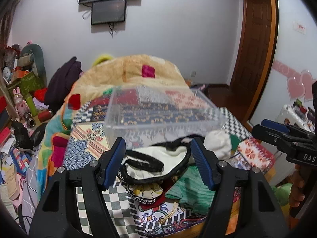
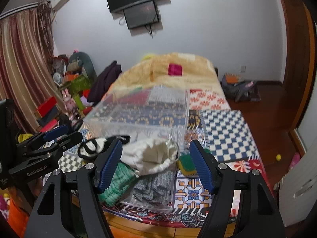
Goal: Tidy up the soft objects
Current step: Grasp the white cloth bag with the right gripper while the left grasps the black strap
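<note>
Both the left gripper (image 1: 158, 158) and the right gripper (image 2: 156, 162) are seen spread wide, nothing pinched. The soft objects (image 2: 150, 158) are heaped at the near edge of the patterned bedspread (image 2: 223, 130), just before a clear plastic box (image 2: 138, 115). Bare bedspread is left to the right.

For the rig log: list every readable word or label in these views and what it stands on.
"DAS": cut off at the frame edge, on the right tool body, seen in the left wrist view.
"GenRobot.AI": on the left tool body, seen in the right wrist view.
Red print on the white wall sign: too blurred to read.
</note>
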`<state>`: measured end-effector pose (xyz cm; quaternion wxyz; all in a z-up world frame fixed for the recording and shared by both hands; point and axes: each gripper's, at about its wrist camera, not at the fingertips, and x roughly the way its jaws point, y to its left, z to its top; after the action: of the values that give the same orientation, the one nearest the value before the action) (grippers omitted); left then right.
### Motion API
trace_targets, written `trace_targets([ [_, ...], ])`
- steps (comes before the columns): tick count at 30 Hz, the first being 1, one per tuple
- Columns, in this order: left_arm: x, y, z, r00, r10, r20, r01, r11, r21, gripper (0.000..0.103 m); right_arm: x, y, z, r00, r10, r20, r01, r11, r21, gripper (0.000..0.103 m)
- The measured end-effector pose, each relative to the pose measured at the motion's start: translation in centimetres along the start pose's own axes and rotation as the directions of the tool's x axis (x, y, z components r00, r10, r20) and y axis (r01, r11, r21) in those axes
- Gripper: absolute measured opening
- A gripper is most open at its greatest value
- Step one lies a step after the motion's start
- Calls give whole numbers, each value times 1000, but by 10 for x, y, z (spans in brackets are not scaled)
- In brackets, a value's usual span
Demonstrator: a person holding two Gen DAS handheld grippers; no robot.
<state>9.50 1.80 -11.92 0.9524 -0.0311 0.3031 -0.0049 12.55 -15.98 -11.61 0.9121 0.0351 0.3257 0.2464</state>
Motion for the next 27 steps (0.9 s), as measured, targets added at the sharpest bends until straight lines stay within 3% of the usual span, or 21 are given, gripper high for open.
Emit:
trace_targets([
  [3,12,2,-6,999,-5,-40,5,1000,9,68,11,-1,-5,999,11,-44,-11,1000,5,67],
  [11,32,1,-20,991,-103,-90,104,995,0,68,39,6,-11,990,55,-129,-57,998,-9,67],
  [16,46,-3,-26,987,-102,-123,105,994,16,63,59,7,-13,983,58,-176,-60,998,-7,67],
  [20,52,-1,-26,982,-132,-139,133,991,0,47,66,9,-14,976,91,-197,-91,996,6,40],
  [22,52,0,-27,978,-152,-141,153,988,-7,37,66,9,-15,976,96,-196,-97,995,4,32],
  [24,52,0,-26,975,-170,-144,170,985,-13,25,64,9,-15,977,107,-186,-108,994,5,12],
  [27,46,-2,-26,975,-175,-139,176,984,-2,12,59,10,-13,979,125,-163,-125,992,12,11],
])
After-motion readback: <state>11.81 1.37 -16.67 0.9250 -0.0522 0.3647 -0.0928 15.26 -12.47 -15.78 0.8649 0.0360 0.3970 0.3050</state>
